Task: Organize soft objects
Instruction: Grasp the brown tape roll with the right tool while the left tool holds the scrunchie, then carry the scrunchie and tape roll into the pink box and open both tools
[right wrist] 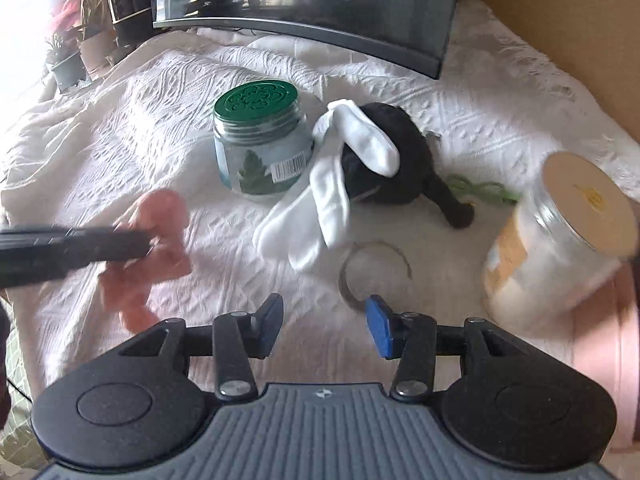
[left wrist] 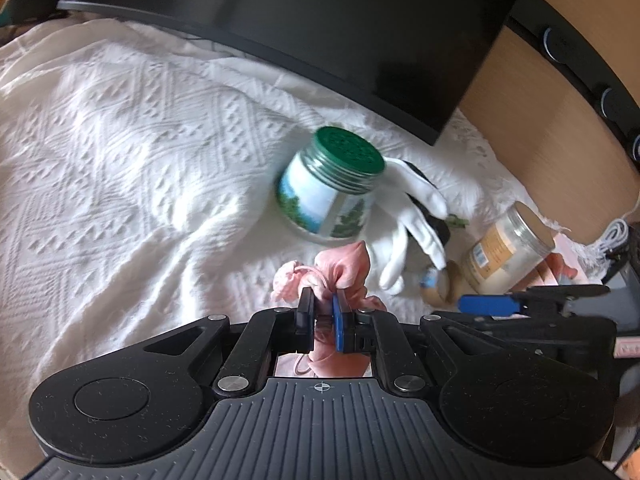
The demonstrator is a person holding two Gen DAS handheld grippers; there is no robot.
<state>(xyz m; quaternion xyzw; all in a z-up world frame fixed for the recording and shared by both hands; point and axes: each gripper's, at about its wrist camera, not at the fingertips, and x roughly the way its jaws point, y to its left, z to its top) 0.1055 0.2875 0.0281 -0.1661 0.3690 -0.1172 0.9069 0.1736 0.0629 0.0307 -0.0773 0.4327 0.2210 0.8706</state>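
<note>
A pink cloth [left wrist: 340, 272], a white glove [right wrist: 320, 200], a green-lidded jar [right wrist: 260, 140], and a white diamond-patterned bedspread [left wrist: 120, 140].

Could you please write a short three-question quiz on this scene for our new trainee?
1. What is the left gripper shut on?
2. True or false: the right gripper holds the white glove.
3. Which jar stands upright: A) green-lidded jar, B) tan-lidded jar?

Key:
1. The pink fabric piece.
2. False; its jaws are open with nothing between them.
3. A; the tan-lidded jar is tilted.
</note>
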